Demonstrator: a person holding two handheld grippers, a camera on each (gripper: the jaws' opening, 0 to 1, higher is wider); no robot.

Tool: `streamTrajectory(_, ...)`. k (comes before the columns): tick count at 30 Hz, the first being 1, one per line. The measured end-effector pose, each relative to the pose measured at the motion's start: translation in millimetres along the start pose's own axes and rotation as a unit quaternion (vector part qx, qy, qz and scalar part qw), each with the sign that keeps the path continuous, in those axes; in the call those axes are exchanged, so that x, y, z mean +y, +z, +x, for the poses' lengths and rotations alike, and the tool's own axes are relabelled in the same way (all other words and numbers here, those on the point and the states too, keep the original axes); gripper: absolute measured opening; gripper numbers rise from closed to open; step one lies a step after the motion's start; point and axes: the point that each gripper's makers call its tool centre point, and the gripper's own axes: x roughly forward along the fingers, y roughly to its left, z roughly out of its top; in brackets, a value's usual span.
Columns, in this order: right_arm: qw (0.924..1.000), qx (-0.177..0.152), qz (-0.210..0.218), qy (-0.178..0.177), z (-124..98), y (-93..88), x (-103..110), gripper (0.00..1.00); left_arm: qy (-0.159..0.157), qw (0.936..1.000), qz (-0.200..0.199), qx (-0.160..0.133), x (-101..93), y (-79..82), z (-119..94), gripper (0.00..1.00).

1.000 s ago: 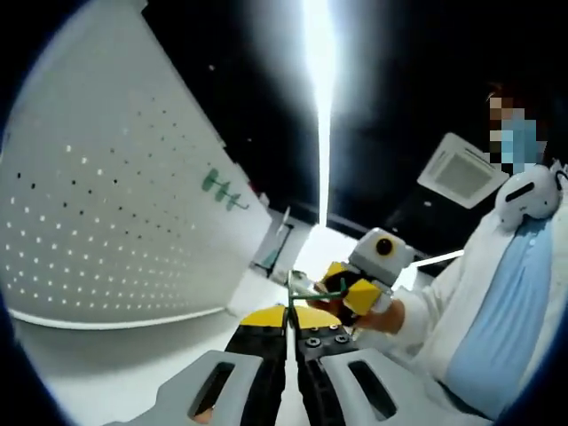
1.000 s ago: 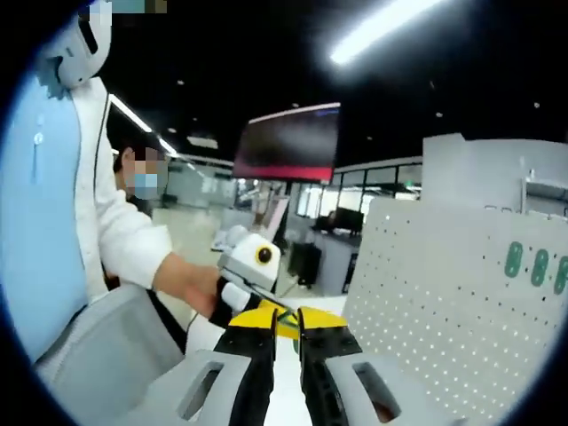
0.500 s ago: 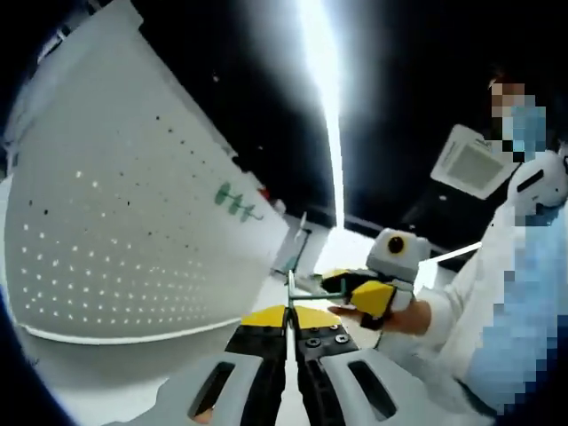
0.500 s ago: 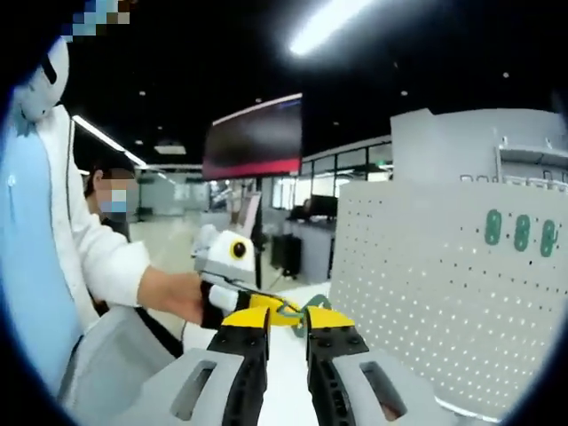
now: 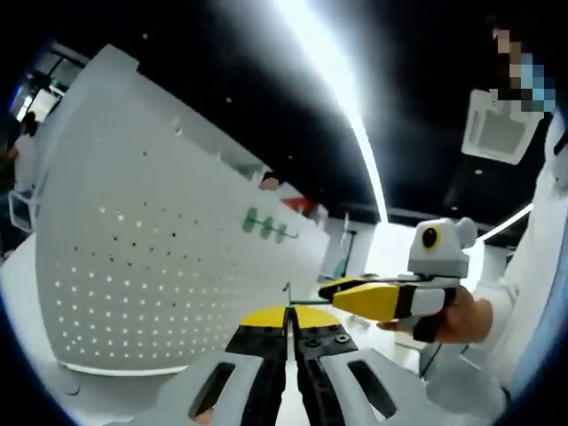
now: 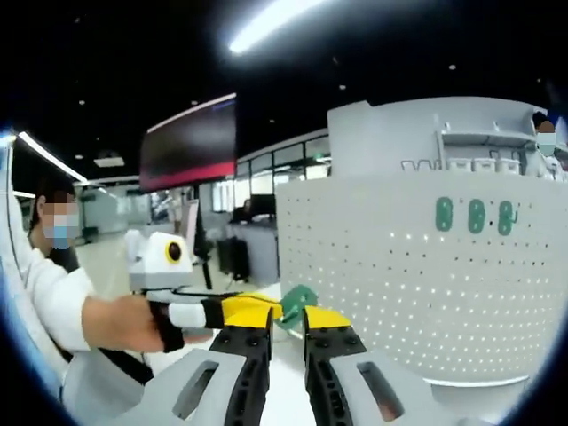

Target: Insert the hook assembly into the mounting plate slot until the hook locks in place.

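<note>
My left gripper (image 5: 287, 318) is shut on the thin green hook assembly (image 5: 287, 296), which sticks up from its yellow tips. In the right gripper view the hook assembly (image 6: 297, 302) shows as a green piece just past my right gripper (image 6: 286, 321), whose jaws stand a little apart and open with nothing gripped between them. The left gripper (image 6: 250, 310) comes in from the left there, held by a hand. The right gripper (image 5: 330, 291) comes in from the right, tips close to the hook. The white perforated mounting plate (image 5: 151, 266) stands upright at left; mounting plate (image 6: 426, 293) fills the right side.
Three green oval slots (image 6: 475, 216) mark the plate's upper part, and the same green slots (image 5: 266, 226) appear near its far edge. A person's hand (image 5: 461, 319) and white sleeve (image 6: 49, 302) hold the grippers. A white tabletop (image 5: 98, 395) lies below the plate.
Both views have swung toward the perforated plate, which now looms larger. The right jaws have parted a little. The two grippers stay tip to tip at the green hook.
</note>
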Motion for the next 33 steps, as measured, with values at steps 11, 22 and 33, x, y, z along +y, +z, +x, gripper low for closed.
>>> streamTrajectory(11, 0.9953, -0.001, 0.093, -0.024, -0.3, 0.5, -14.9, 0.06, 0.02, 0.9997, 0.001, -0.012, 0.4, 2.4, 7.0, 0.01)
streamTrajectory(22, 0.9941, 0.0, 0.106, -0.025, 5.5, -1.9, -13.4, 0.03, 0.027, 0.9994, 0.017, -0.013, 0.6, 3.5, 7.2, 0.01)
streamTrajectory(33, 0.992, -0.002, 0.124, -0.026, 8.6, -2.2, -15.9, 0.02, 0.032, 0.9982, 0.047, -0.02, -2.6, 5.1, 8.5, 0.01)
